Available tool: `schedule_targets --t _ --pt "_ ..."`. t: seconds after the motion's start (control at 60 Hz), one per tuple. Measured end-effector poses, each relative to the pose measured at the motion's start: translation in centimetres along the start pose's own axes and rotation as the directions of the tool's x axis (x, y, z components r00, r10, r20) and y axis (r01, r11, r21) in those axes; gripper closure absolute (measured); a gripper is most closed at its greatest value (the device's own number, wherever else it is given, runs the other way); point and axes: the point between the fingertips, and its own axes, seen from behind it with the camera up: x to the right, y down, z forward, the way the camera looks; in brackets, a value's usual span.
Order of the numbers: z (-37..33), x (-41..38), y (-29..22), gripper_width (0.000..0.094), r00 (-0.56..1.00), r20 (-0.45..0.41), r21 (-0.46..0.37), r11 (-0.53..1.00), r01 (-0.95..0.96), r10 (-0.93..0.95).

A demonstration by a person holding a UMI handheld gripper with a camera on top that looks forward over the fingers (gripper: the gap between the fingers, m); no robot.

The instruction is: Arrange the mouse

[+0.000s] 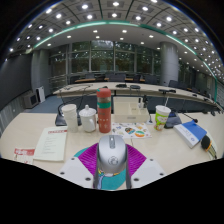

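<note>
A grey computer mouse [112, 153] sits between my gripper's [112, 172] two fingers, its nose pointing away from me over the beige table [165, 152]. The magenta pads [86, 160] press against its left and right sides, so the gripper is shut on it. The mouse's rear end hides the fingertips. I cannot tell whether the mouse rests on the table or is held just above it.
Beyond the mouse stand a red bottle [104, 109], a white mug [70, 115], a white jug [88, 119] and a green-and-white cup [163, 116]. An open booklet [51, 144] lies to the left. A blue book [190, 133] and a black object [207, 142] lie to the right.
</note>
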Motion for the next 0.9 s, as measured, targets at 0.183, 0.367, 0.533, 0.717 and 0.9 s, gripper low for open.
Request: schedule_targets --t 0.183,0.367,0.533,0.717,0.9 --pt "6.3 -3.3 7.0 0.0564 0.999 0.033 -0.163 0.986 0.032 -0.027" --pt "8.0 -5.1 10.9 0.0421 0.996 0.082 -0.241 0.969 0.057 -0.039" --pt "4.9 -4.5 9.0 0.0088 0.995 0.071 -0.221 0.972 0.077 -0.063" --pt "-4.2 -4.0 6.2 0.0078 0.998 0.046 -0.219 0.974 0.051 -0.042" --pt "-12.6 -4.0 6.4 0.0077 0.999 0.021 -0.247 0.969 0.031 -0.027"
